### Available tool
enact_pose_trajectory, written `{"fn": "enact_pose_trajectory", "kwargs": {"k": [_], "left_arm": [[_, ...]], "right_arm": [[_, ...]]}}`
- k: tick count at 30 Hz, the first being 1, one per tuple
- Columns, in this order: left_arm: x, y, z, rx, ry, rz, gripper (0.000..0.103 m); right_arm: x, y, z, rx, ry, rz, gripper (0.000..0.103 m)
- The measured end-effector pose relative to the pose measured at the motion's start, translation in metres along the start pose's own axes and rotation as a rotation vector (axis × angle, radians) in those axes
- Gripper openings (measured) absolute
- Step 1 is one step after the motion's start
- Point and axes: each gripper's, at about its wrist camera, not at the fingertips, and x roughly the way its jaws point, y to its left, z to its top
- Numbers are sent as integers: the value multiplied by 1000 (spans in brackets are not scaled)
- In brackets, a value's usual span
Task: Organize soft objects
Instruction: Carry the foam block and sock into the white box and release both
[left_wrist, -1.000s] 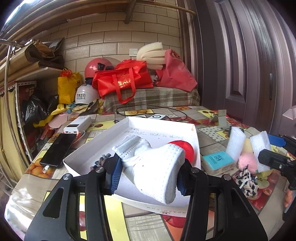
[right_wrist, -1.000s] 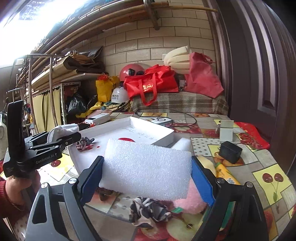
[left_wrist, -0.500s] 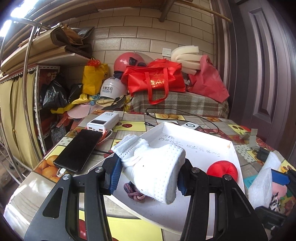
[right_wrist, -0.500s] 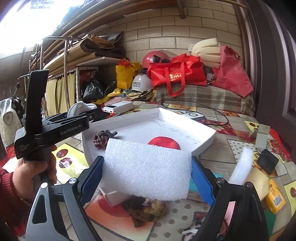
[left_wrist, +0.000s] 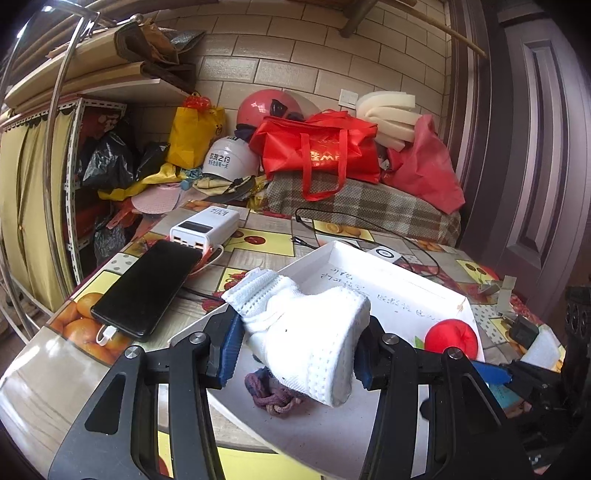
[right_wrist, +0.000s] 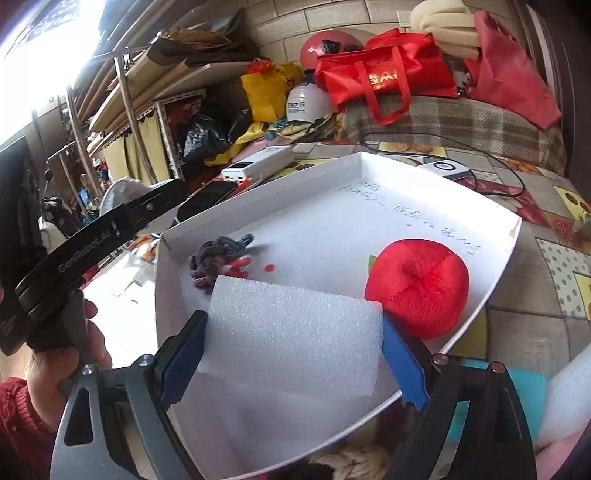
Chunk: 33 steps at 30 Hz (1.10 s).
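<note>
My left gripper is shut on a white knitted sock and holds it over the near left corner of the white tray. My right gripper is shut on a white foam block and holds it above the tray's near side. In the tray lie a red plush ball, also in the left wrist view, and a purple-grey knotted rope toy, which shows below the sock. The left gripper's body shows at the left of the right wrist view.
A black phone and a white power bank lie left of the tray. A cable and a white charger lie behind it. More foam, a teal box and a rope toy lie near the tray's right and front. Bags and helmets are piled at the back.
My right gripper has moved forward and down with the foam block, now over the tray. My left gripper has shifted slightly left with the sock still in it.
</note>
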Motion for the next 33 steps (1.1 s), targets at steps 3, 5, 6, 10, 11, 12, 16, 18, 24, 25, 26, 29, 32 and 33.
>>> {"fn": "enact_pose_trajectory", "kwargs": {"k": [3,5,6,10,11,12,16,18,24,25,26,29,32,33], "left_arm": [[9,-13,2,57,12,-30,49],[18,-25,3,109,29,-52,49],[23,-30,4,134,39,-59,49],[41,-40,6,170,89,-66,49],[43,-40,5,171,98,-64,49],[43,-39,6,169,98,-65,49],[47,-40,5,165,98,-61,50],[47,-41,4,166,97,-56,51],[41,-41,2,171,81,-41,53],[40,-41,2,171,77,-38,54],[39,-40,2,170,74,-33,55],[36,-39,2,163,59,-12,64],[29,-36,2,147,20,26,83],[26,-35,2,143,2,47,96]], "right_arm": [[-2,-17,10,40,-51,-135,90],[-7,-25,14,72,-99,-211,90],[-8,-26,16,85,-109,-232,90],[-10,-20,18,69,-139,-287,90],[-10,-18,18,57,-143,-288,90],[-9,-16,19,46,-145,-290,90],[-6,-13,21,24,-140,-292,90],[-5,-12,22,16,-135,-294,90],[-3,-4,21,-33,-138,-311,90],[-3,-3,21,-40,-140,-314,91],[-3,-2,21,-45,-141,-318,91],[-4,-1,21,-46,-143,-322,91],[-4,-2,20,-40,-143,-322,93],[-5,-1,20,-41,-144,-325,95]]}}
